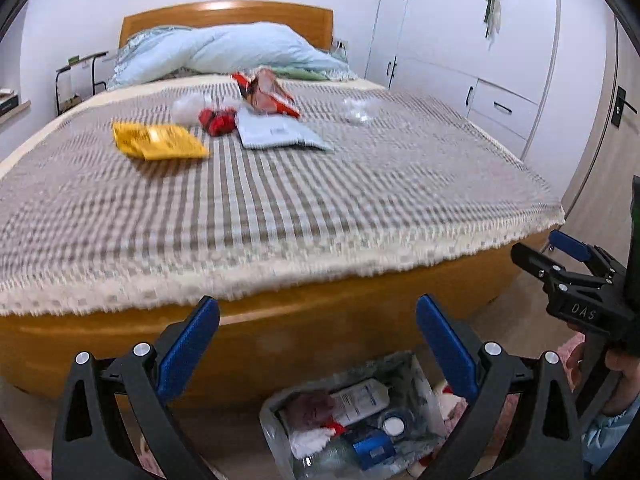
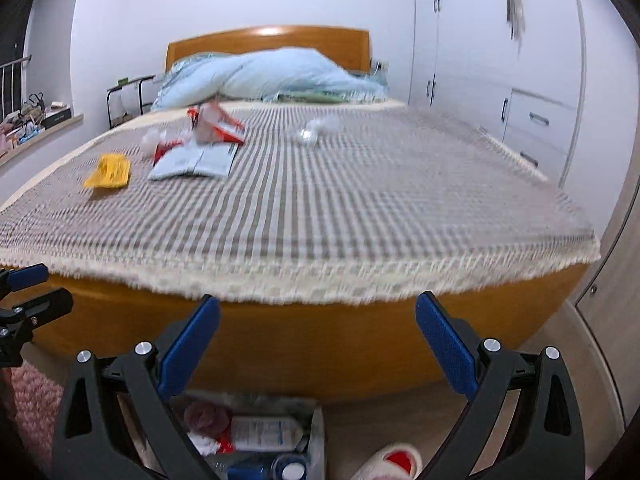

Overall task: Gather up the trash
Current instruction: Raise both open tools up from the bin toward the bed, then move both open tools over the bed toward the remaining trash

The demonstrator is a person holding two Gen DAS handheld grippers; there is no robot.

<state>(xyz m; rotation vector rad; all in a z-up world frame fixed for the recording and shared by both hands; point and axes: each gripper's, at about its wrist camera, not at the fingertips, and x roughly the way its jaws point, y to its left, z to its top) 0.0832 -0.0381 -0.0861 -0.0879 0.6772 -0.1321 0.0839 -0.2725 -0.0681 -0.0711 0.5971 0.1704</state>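
Observation:
Trash lies on the checked bedspread: a yellow packet (image 1: 158, 142) (image 2: 109, 172), a red crumpled wrapper (image 1: 217, 120), an orange-red snack bag (image 1: 266, 94) (image 2: 216, 124), a pale blue mailer (image 1: 278, 132) (image 2: 196, 162), a white wad (image 1: 188, 107) and clear crumpled plastic (image 1: 357, 109) (image 2: 316, 130). A lined bin (image 1: 352, 420) (image 2: 256, 436) with bottles and wrappers stands on the floor at the bed's foot. My left gripper (image 1: 318, 344) hangs open above the bin, empty. My right gripper (image 2: 318, 344) is open and empty too, before the bed's footboard; it also shows in the left wrist view (image 1: 552, 256).
The wooden bed frame (image 1: 280, 344) blocks the way ahead. Blue bedding (image 1: 224, 52) is heaped at the headboard. White wardrobes (image 1: 472, 40) line the right wall. A slipper (image 2: 390, 462) and a pink rug (image 2: 32, 408) lie on the floor by the bin.

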